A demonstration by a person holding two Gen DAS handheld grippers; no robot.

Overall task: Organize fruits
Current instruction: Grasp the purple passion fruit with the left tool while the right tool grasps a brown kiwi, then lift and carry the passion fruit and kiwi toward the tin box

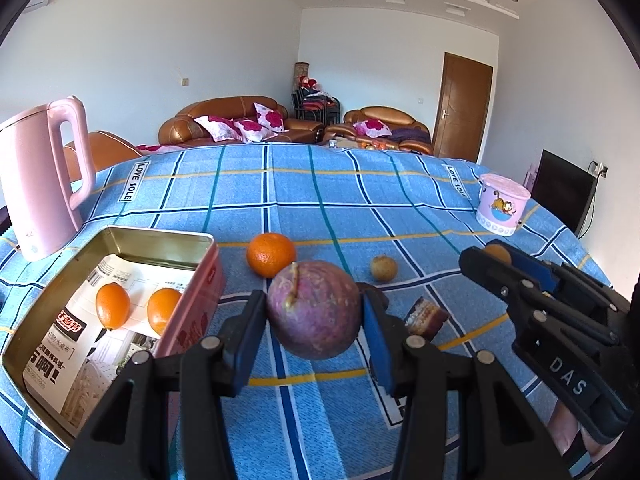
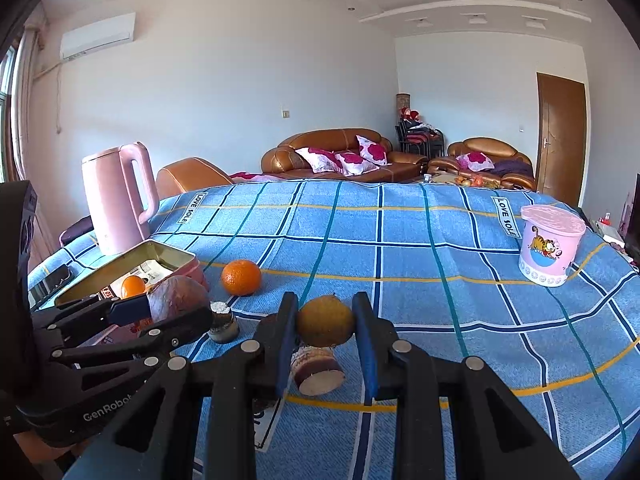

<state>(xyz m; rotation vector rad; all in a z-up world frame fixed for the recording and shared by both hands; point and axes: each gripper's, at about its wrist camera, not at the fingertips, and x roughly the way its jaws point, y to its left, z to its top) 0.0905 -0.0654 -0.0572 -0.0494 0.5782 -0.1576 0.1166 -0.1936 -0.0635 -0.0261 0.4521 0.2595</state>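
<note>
Fingers of left gripper point(image 1: 314, 320) clamp round, mottled purple passion fruit point(image 1: 314, 314) above checked blue cloth table point(image 1: 320, 200), beside open rectangular pink tin point(image 1: 120, 276); right gripper point(image 2: 325, 322) pinches small dull-yellow round fruit point(image 2: 325, 321).

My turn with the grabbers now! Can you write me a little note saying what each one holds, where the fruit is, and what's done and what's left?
Left gripper: shut on the purple passion fruit, lifted beside the pink tin.
Right gripper: shut on a small yellowish-brown fruit, held above the tablecloth.
Done: two small oranges lie in the tin.
Left: both held fruits, the big orange and the small brown fruit on the cloth. The wrapped snacks are not fruit.
</note>
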